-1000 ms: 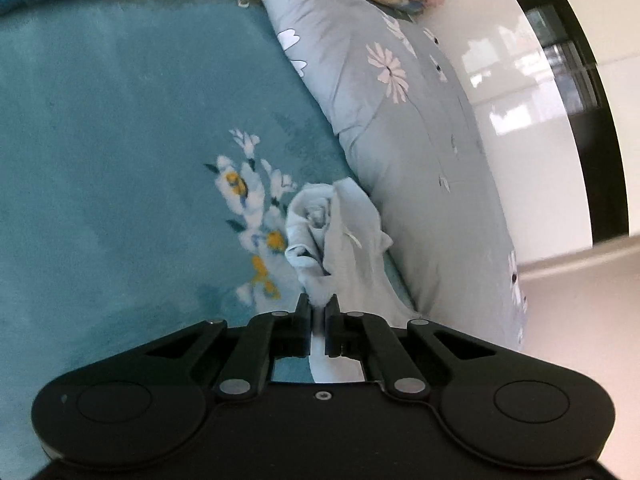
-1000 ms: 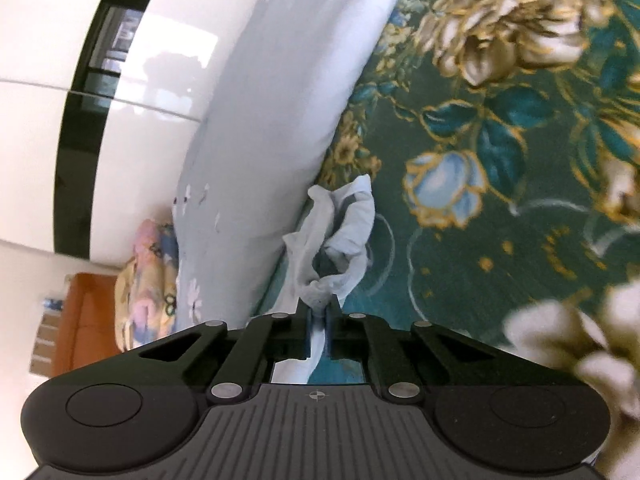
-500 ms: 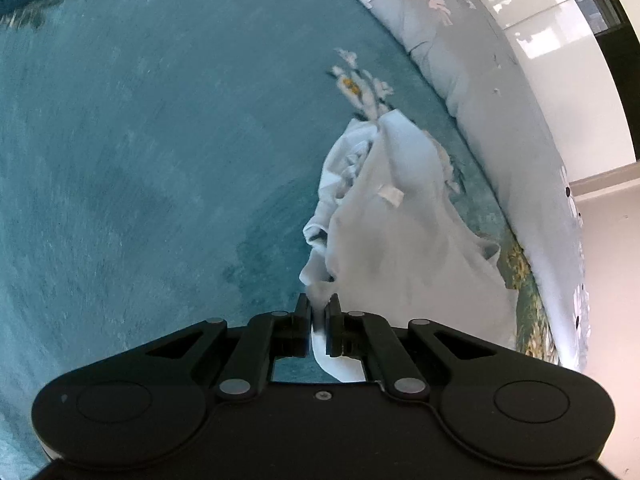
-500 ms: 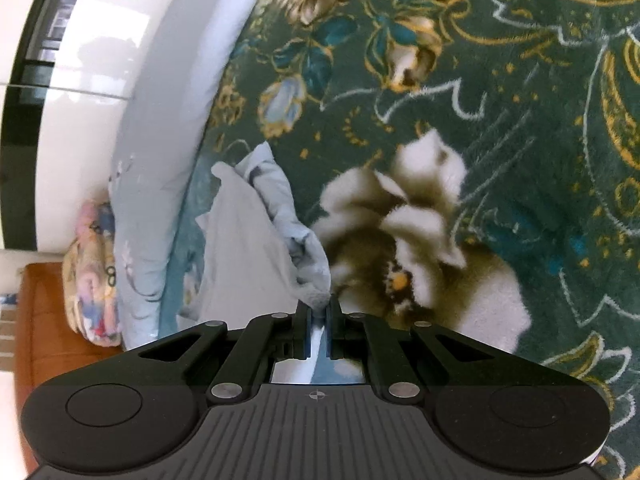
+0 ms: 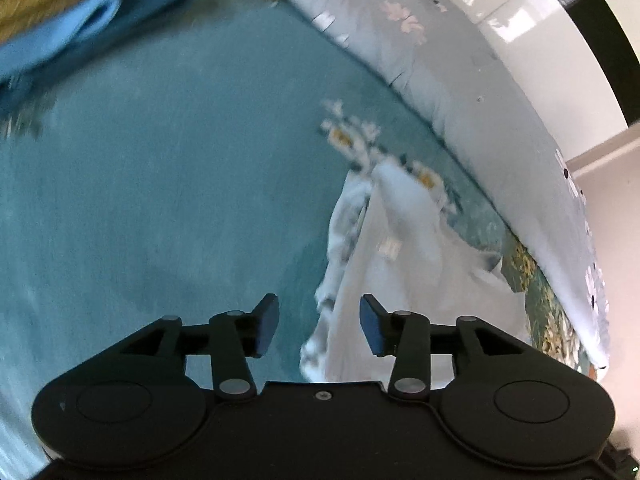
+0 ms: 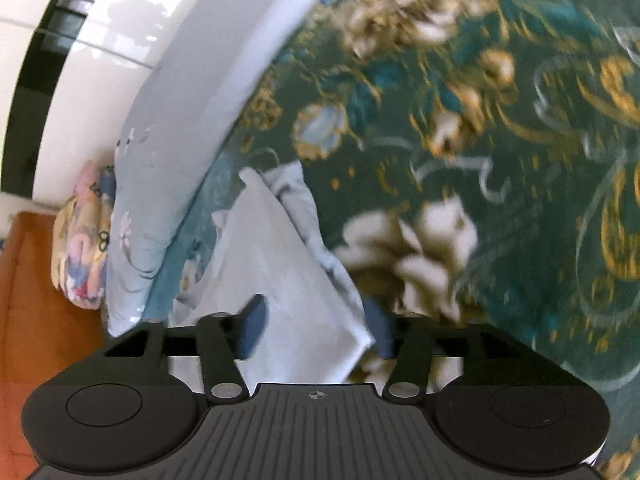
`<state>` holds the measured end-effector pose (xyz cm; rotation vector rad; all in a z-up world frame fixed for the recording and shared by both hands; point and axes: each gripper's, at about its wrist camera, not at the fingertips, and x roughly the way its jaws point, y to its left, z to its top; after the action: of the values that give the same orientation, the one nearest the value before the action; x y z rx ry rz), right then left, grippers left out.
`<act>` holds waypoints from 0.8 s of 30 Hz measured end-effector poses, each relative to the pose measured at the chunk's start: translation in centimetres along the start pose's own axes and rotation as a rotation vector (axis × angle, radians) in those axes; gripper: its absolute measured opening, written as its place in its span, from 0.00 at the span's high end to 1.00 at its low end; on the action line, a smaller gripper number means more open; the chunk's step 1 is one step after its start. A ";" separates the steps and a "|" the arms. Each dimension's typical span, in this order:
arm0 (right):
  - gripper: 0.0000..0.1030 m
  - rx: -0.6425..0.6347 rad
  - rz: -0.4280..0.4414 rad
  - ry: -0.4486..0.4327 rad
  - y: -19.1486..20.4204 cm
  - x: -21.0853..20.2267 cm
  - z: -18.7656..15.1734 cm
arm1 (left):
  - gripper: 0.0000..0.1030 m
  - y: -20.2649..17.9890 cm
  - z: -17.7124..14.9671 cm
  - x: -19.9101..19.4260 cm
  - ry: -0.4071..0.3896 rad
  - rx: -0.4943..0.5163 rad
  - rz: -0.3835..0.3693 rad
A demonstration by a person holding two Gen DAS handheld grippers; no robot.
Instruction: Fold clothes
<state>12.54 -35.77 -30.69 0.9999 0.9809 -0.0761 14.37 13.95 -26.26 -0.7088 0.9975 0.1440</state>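
In the left wrist view, the left gripper (image 5: 319, 322) is filling the bottom of the frame, and its jaws are opening at this moment; the two fingers (image 5: 266, 320) are standing apart with a clear gap, and the pads are not pressing on anything. The pale white garment (image 5: 404, 264) is lying crumpled on the teal blanket (image 5: 160, 200), starting just above and to the right of the gripper and stretching toward the middle right of the frame; its lower edge is reaching into the gap between the fingers, but it is not being clamped. Along the upper right, a long grey pillow with flower print (image 5: 460, 80) is running diagonally, just beside the garment. In the upper left corner, a blue cloth (image 5: 60, 36) is showing, but it is too blurred to describe further. In the right wrist view, the right gripper (image 6: 316, 326) is also opening its jaws, and they are standing wide. A corner of the garment (image 6: 280, 264) is lying between the fingers (image 6: 252, 324), and I cannot see either pad pressing on it. The rest of it is extending up toward the centre left. It is resting on the dark green floral bed cover (image 6: 500, 160), with the grey pillow (image 6: 168, 140) on the left and a colourful cushion (image 6: 82, 240) at the far left edge.
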 end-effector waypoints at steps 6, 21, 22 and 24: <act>0.11 -0.139 0.009 0.058 1.9 3.3 3.2 | 0.29 -4.9 1.4 2.1 -0.007 0.085 -0.113; 0.12 -0.449 0.049 0.128 6.2 9.6 8.4 | 0.23 -10.3 5.3 8.9 -0.075 0.480 -0.014; 0.13 -0.470 0.049 0.132 6.7 10.2 8.9 | 0.23 -10.0 6.0 9.2 -0.073 0.497 -0.009; 0.15 -0.520 0.052 0.132 7.8 11.2 9.7 | 0.23 -9.3 7.3 9.8 -0.067 0.532 -0.004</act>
<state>29.19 -34.34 -31.87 0.5544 1.0241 0.2806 29.01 9.25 -27.25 -0.2176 0.9164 -0.1004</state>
